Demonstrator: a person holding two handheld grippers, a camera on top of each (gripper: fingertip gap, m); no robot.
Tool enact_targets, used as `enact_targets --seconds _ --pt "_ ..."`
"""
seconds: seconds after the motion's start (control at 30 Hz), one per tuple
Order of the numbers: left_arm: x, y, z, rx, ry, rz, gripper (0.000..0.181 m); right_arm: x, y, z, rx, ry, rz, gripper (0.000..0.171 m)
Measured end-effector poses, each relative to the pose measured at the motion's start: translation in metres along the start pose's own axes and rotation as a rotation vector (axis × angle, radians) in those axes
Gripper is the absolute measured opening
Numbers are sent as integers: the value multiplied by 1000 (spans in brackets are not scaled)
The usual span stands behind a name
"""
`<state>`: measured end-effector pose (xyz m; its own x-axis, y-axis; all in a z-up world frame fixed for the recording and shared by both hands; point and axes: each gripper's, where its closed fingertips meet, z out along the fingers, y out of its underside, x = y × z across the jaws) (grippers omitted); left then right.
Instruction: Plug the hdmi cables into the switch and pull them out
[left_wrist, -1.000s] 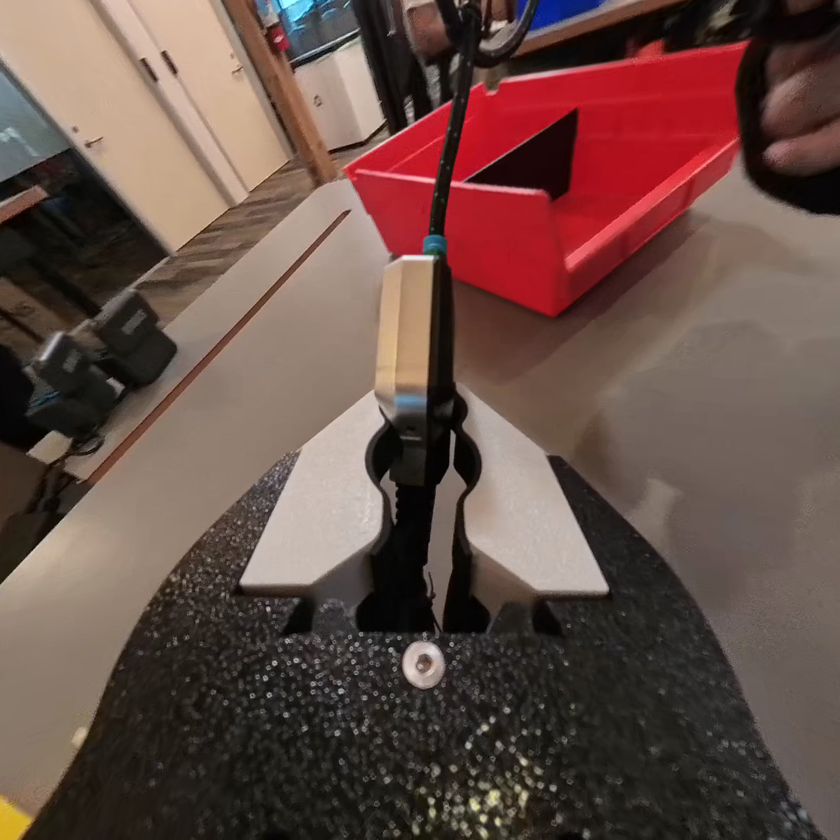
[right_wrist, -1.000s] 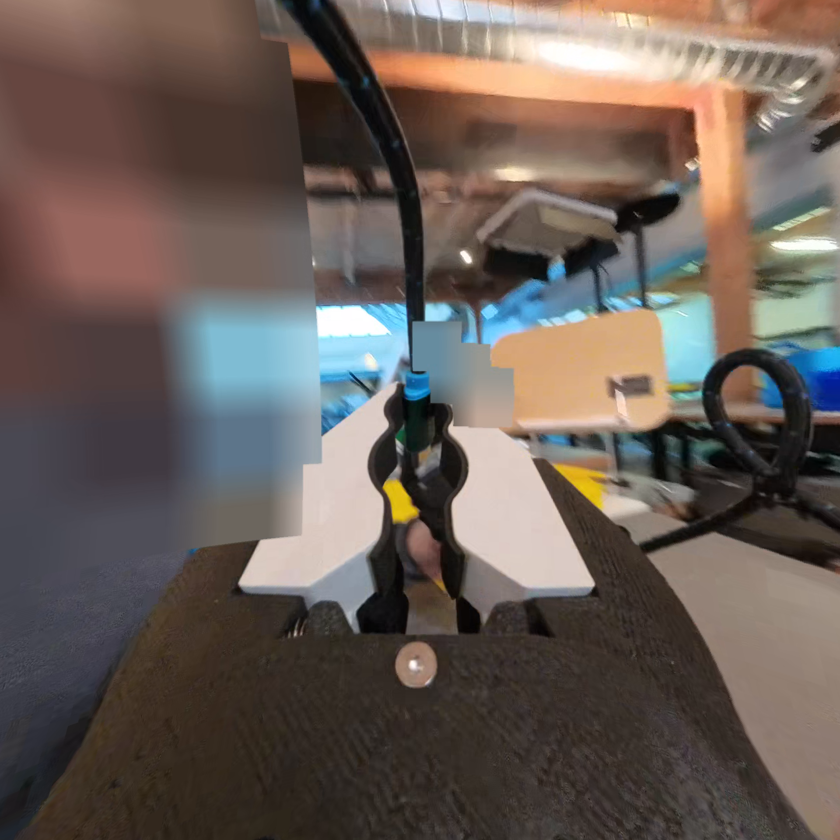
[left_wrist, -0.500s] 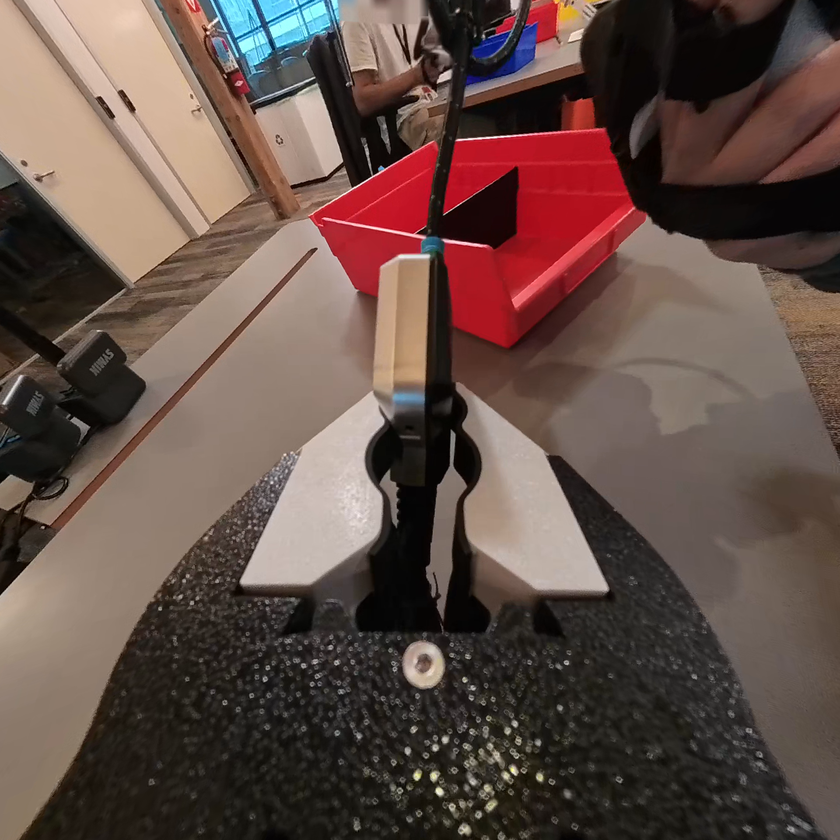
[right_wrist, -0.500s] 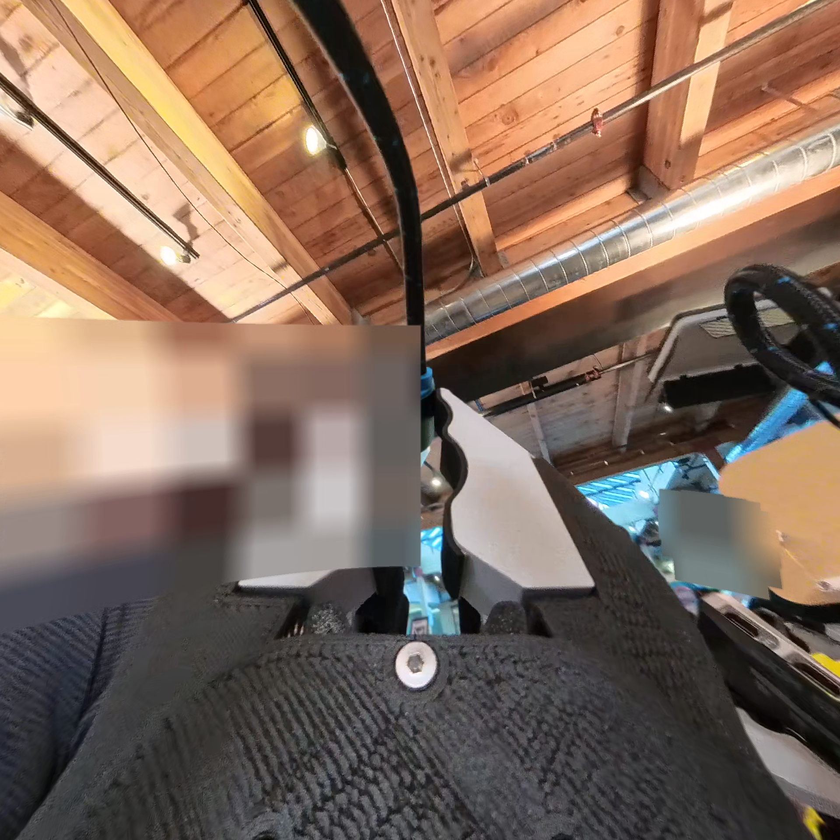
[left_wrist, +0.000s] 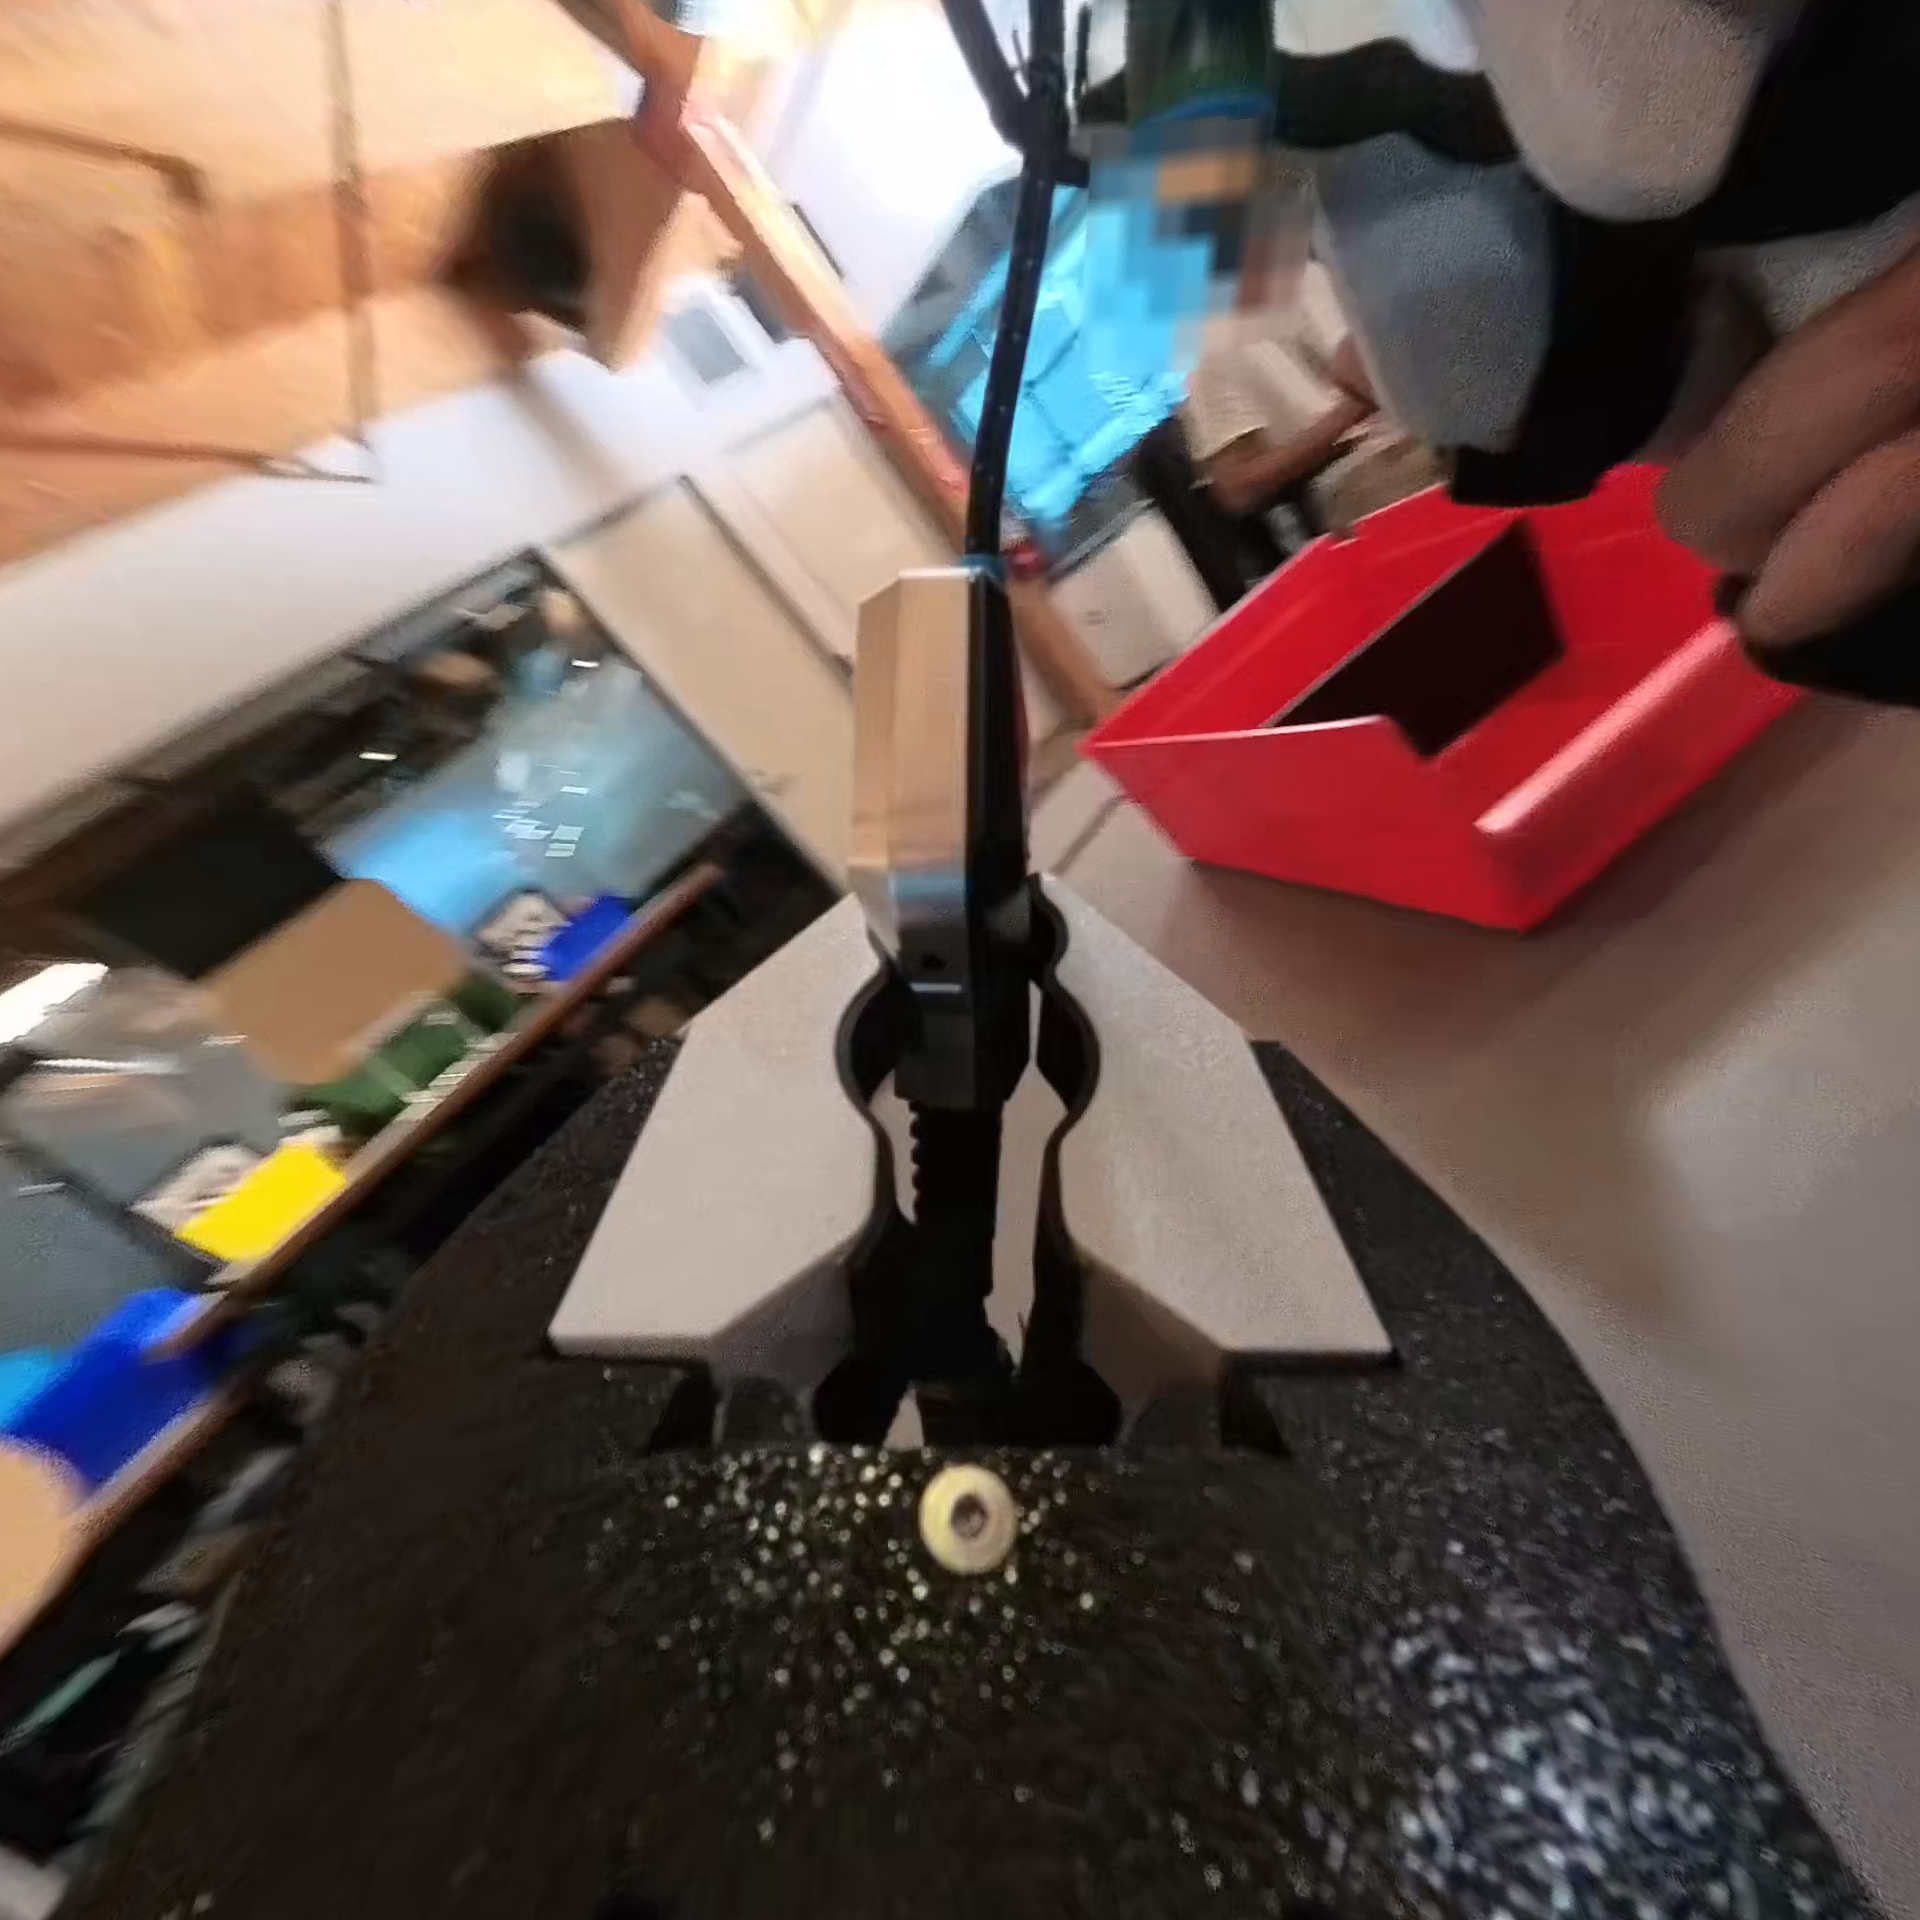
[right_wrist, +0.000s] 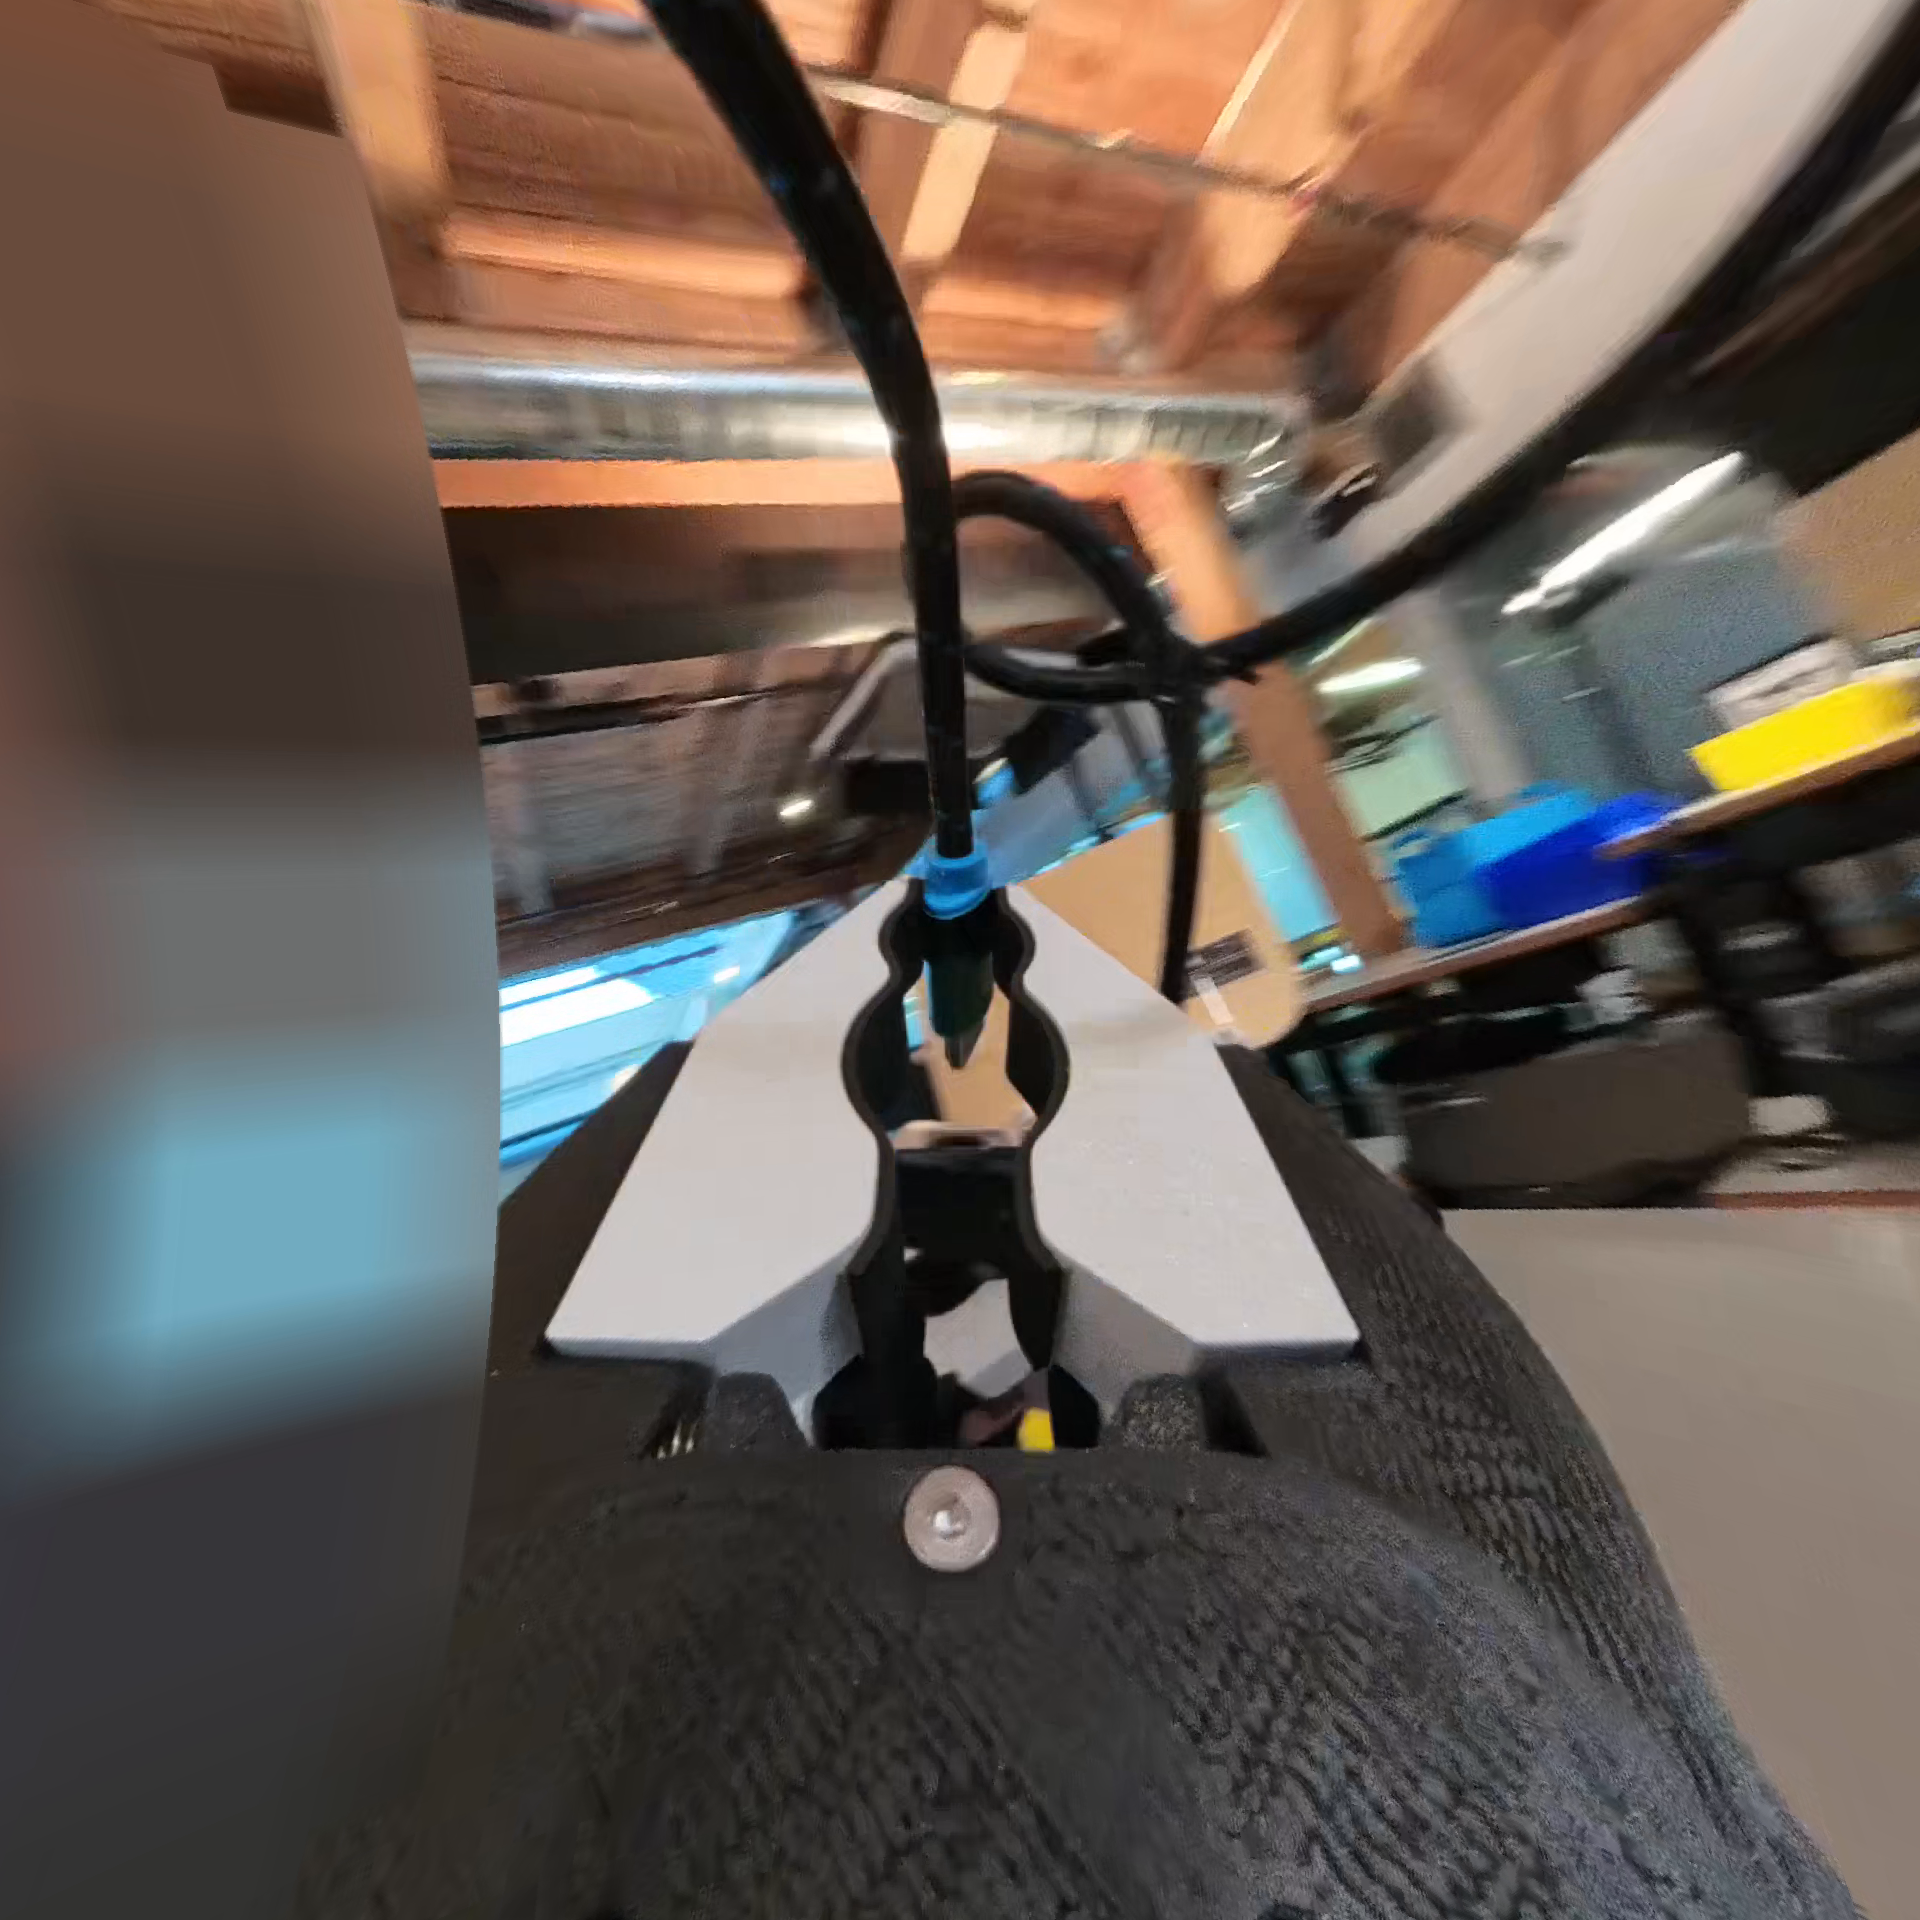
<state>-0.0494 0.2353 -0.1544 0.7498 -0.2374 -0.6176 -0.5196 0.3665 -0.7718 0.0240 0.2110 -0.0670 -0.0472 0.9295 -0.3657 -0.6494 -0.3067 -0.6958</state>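
**Status.** Left tongs (left_wrist: 961, 997) are pinched on the switch (left_wrist: 914, 769), a silver metal block held edge-on and upright, w/ its near end between the pads. A black braided hdmi cable (left_wrist: 1003, 364) w/ a blue collar runs up from the switch's far end toward the top of the left wrist view. A short ribbed black lead hangs from the switch's near end, down between the fingers.

Right tongs (right_wrist: 956, 935) are pressed onto the strain relief of a cable end just below its blue collar (right_wrist: 954, 883); the cable rises and loops overhead. Judged to be the same cable, seated in the switch, but the port itself is hidden. The right wrist view points up at ceiling beams, w/ a mosaic patch over its left side.

**Surroundings.** Grey table (left_wrist: 1558, 1091) below; red bin (left_wrist: 1455, 769) far right, apart from both tongs. A hand (left_wrist: 1818, 499) on the other tool shows at upper right. Both views are motion-blurred.

**Step (est.).** Pull-out or plug-in phase; which one can't be told.

**Risks.**
- Off-axis pull: right tongs grip the relief, not the plug shell, so a sideways load may bend the cable at the collar or jam the plug.
- Slip: the switch is smooth metal, held by one end only; a hard tug may rotate it or draw it out of the left tongs.
- Snag: overhead cable loops may catch and add tension.
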Motion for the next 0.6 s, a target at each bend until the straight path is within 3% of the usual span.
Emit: enact_targets --seconds 0.17,0.33,0.6 --pt "-11 4 -2 -58 -228 329 19 15 18 -3 145 230 8 11" --pt "-4 8 0 -77 -283 601 19 27 49 -2 165 332 174 11" --pt "-2 0 -2 -53 -321 727 19 39 56 -13 224 386 273 11"
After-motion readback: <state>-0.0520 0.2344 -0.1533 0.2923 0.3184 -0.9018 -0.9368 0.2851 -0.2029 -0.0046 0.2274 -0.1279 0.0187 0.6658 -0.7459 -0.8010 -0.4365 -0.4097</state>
